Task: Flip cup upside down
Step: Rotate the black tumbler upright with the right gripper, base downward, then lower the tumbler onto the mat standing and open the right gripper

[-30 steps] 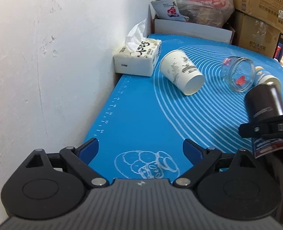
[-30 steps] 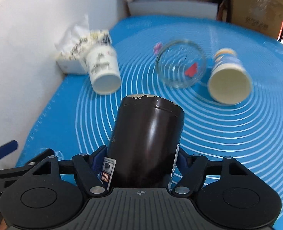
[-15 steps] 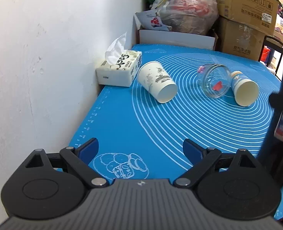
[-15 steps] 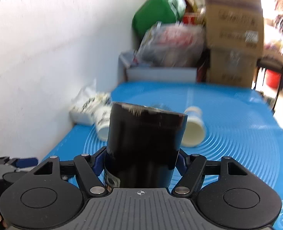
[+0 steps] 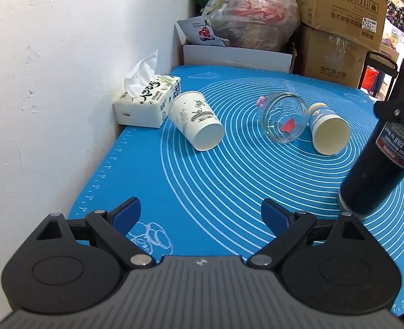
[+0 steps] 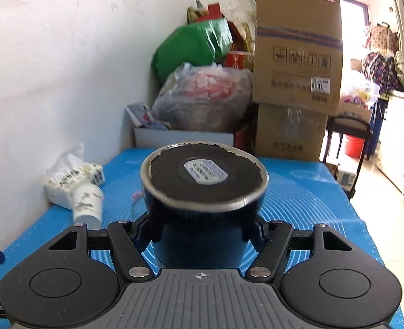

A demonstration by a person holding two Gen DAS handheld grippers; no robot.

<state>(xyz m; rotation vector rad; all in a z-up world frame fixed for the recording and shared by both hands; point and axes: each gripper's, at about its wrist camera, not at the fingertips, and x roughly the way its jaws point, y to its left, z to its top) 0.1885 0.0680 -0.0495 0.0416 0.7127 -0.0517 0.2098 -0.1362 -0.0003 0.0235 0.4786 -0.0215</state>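
A tall dark metal cup (image 6: 202,208) stands upside down, its base with a white sticker facing up. My right gripper (image 6: 202,227) is shut on it around the body. In the left wrist view the same cup (image 5: 380,161) stands at the right with its mouth down on the blue mat (image 5: 229,186), tilted a little, the right gripper (image 5: 396,112) clamped near its top. My left gripper (image 5: 200,213) is open and empty, low over the mat's near edge.
A white printed paper cup (image 5: 196,120), a glass jar (image 5: 284,120) and a blue-and-cream paper cup (image 5: 328,128) lie on their sides mid-mat. A tissue box (image 5: 147,101) sits by the white wall. Cardboard boxes (image 5: 336,27) and bags stand behind the mat.
My right gripper has turned the dark cup from pointing forward to standing mouth down on the mat. My left gripper pulled back a little and stayed open.
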